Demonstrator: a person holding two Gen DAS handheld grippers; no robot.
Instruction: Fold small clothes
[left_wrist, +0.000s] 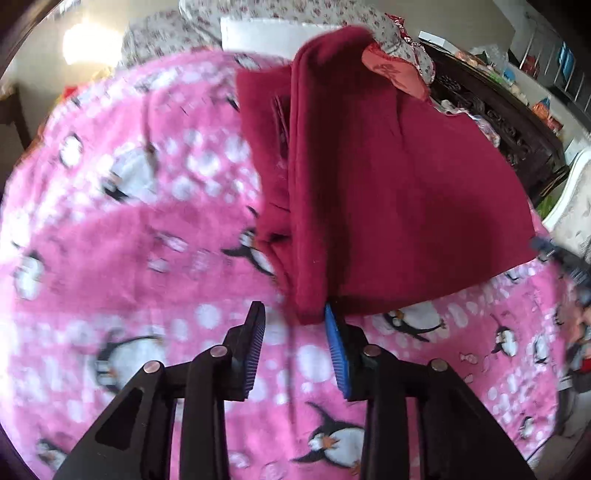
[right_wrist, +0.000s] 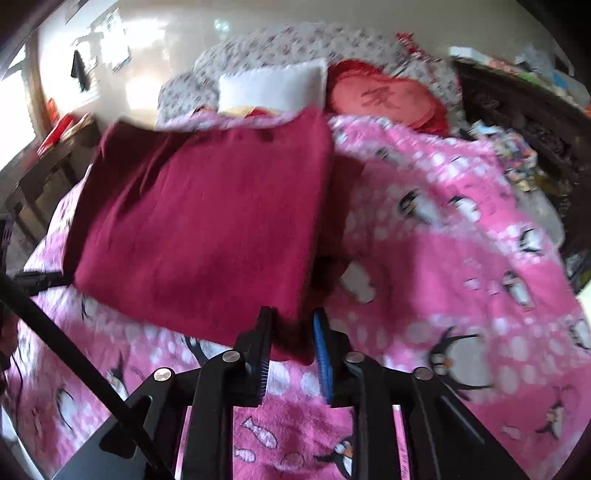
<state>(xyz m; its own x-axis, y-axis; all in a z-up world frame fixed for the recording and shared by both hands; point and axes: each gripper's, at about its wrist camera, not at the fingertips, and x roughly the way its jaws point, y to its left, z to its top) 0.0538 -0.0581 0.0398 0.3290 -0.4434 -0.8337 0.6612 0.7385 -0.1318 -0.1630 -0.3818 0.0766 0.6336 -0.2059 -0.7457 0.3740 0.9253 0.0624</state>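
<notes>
Two grippers work the near edge of one maroon garment (left_wrist: 388, 184), which lies already doubled over on the pink penguin blanket (left_wrist: 129, 240), its far end up towards the white pillow (right_wrist: 273, 86). I keep each tool at a near corner so the hem can travel as one straight line and not sag in the middle.

My right gripper (right_wrist: 292, 317) is clamped on its corner: the cloth fills the gap between the two pads, so I judge that side ready to lift.

My left gripper (left_wrist: 293, 314) is not there yet. Its jaws stand apart, and the thick folded corner lies against the blue pad (left_wrist: 334, 332), while blanket shows between the cloth and the other finger. I take this for a bite not yet made. Several layers are stacked at this corner, so I judge the risk is catching only the top one or pinching the fluffy blanket with it.
</notes>
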